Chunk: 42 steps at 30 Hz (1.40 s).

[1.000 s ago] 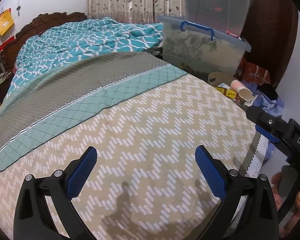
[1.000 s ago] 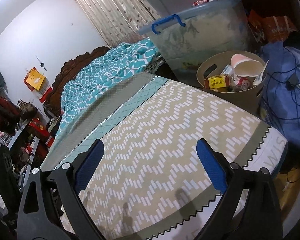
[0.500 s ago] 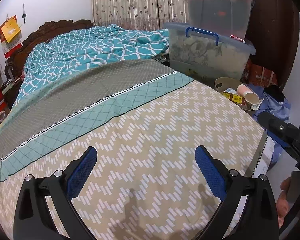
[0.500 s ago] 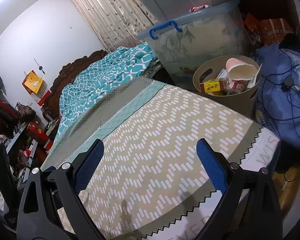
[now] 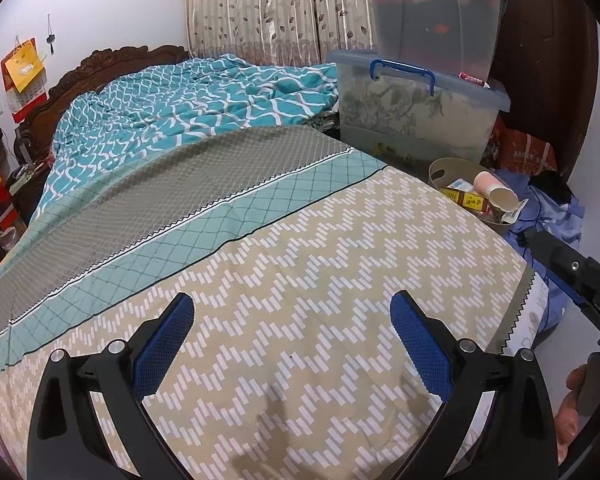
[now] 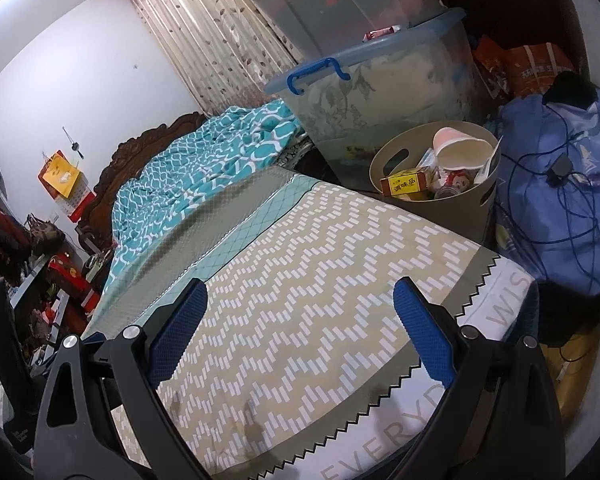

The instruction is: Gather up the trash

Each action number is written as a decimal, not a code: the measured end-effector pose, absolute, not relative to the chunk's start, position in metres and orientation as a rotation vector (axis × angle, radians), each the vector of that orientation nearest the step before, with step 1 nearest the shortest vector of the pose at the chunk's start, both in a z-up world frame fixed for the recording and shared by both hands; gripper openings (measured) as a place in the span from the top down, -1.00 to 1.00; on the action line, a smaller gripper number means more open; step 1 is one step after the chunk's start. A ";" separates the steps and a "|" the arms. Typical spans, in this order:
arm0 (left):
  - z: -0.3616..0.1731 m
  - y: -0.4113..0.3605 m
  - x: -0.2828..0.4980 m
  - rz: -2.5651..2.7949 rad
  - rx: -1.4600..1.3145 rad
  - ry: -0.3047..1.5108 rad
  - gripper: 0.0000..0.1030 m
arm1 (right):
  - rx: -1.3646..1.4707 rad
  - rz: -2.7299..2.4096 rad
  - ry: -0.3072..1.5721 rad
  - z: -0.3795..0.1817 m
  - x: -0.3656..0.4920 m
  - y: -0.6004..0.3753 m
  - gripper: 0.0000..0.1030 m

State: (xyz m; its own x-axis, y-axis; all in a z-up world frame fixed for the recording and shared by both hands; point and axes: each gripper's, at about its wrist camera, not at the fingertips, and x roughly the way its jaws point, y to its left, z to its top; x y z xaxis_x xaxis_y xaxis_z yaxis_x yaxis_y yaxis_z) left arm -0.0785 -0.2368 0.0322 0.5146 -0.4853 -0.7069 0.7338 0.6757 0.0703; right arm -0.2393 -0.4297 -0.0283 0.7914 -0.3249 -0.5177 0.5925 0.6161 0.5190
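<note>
Trash (image 6: 440,178) sits gathered in a tan basket (image 6: 456,208) on the floor, just off the bed's (image 6: 320,280) far right corner and in front of the stacked clear storage bins (image 6: 380,92). Showing above the rim are a paper cup (image 6: 462,152) lying on its side, a yellow carton (image 6: 404,184) and some crumpled wrappers. The bedspread itself shows no loose litter in either view.

These pieces look light and easily crushed: the cup would likely fold under a hard squeeze, so its rim or side wall taken gently seems the best hold, while the carton is stiffer and could be pinched across its narrow faces. The basket has cut-out handles, a likely place to grip should the whole load need moving, though it would hang unevenly from one side.

Left gripper (image 5: 292,340) hangs above the bed's near end with its fingers (image 5: 164,344) spread wide, nothing between them and touching nothing. Right gripper (image 6: 300,328) is likewise wide and empty, poised over the bed's near right corner and aimed toward the basket, well apart from it.
</note>
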 end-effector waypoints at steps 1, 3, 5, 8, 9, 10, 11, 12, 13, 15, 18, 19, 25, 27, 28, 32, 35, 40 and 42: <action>0.032 -0.237 -0.079 -0.751 0.390 0.711 -0.84 | 0.734 -0.542 0.396 -0.028 -0.239 -0.430 -0.82; 0.032 -0.237 -0.081 -0.751 0.392 0.713 -0.84 | 0.739 -0.533 0.398 -0.029 -0.239 -0.429 -0.82; 0.033 -0.238 -0.081 -0.756 0.388 0.716 -0.84 | 0.741 -0.528 0.397 -0.029 -0.239 -0.429 -0.82; 0.032 -0.238 -0.083 -0.763 0.392 0.720 -0.84 | 0.738 -0.526 0.399 -0.028 -0.237 -0.429 -0.82; 0.031 -0.238 -0.084 -0.762 0.393 0.718 -0.84 | 0.737 -0.526 0.399 -0.028 -0.237 -0.429 -0.82; 0.031 -0.238 -0.084 -0.762 0.393 0.717 -0.84 | 0.737 -0.527 0.398 -0.028 -0.237 -0.429 -0.82; 0.031 -0.238 -0.084 -0.762 0.392 0.716 -0.84 | 0.737 -0.527 0.396 -0.028 -0.237 -0.429 -0.82; 0.031 -0.237 -0.085 -0.762 0.392 0.715 -0.84 | 0.738 -0.528 0.395 -0.028 -0.238 -0.429 -0.82; 0.031 -0.237 -0.085 -0.760 0.393 0.716 -0.84 | 0.738 -0.528 0.396 -0.028 -0.237 -0.429 -0.82; 0.030 -0.236 -0.085 -0.760 0.394 0.722 -0.84 | 0.738 -0.526 0.399 -0.028 -0.237 -0.429 -0.82; 0.030 -0.235 -0.085 -0.751 0.398 0.721 -0.84 | 0.739 -0.524 0.402 -0.028 -0.237 -0.428 -0.82; 0.030 -0.234 -0.084 -0.751 0.399 0.722 -0.84 | 0.740 -0.523 0.402 -0.028 -0.237 -0.427 -0.82; 0.029 -0.234 -0.083 -0.750 0.403 0.729 -0.84 | 0.741 -0.523 0.402 -0.028 -0.237 -0.427 -0.82; 0.029 -0.234 -0.083 -0.752 0.404 0.729 -0.84 | 0.741 -0.525 0.402 -0.028 -0.237 -0.427 -0.82; 0.029 -0.234 -0.083 -0.752 0.405 0.728 -0.84 | 0.742 -0.524 0.402 -0.028 -0.237 -0.427 -0.82; 0.029 -0.234 -0.083 -0.752 0.409 0.729 -0.84 | 0.747 -0.525 0.402 -0.028 -0.237 -0.427 -0.82; 0.028 -0.234 -0.084 -0.752 0.413 0.730 -0.84 | 0.755 -0.526 0.402 -0.029 -0.238 -0.427 -0.82; 0.028 -0.234 -0.084 -0.751 0.414 0.728 -0.84 | 0.755 -0.528 0.400 -0.030 -0.240 -0.426 -0.82; 0.027 -0.234 -0.085 -0.751 0.419 0.724 -0.84 | 0.757 -0.529 0.399 -0.030 -0.240 -0.426 -0.82</action>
State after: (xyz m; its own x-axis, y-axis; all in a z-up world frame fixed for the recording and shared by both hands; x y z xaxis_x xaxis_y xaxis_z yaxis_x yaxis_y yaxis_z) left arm -0.0848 -0.2342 0.0270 0.5109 -0.4662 -0.7223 0.7388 0.6677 0.0916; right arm -0.2400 -0.4259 -0.0305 0.7984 -0.3058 -0.5186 0.5829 0.6082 0.5388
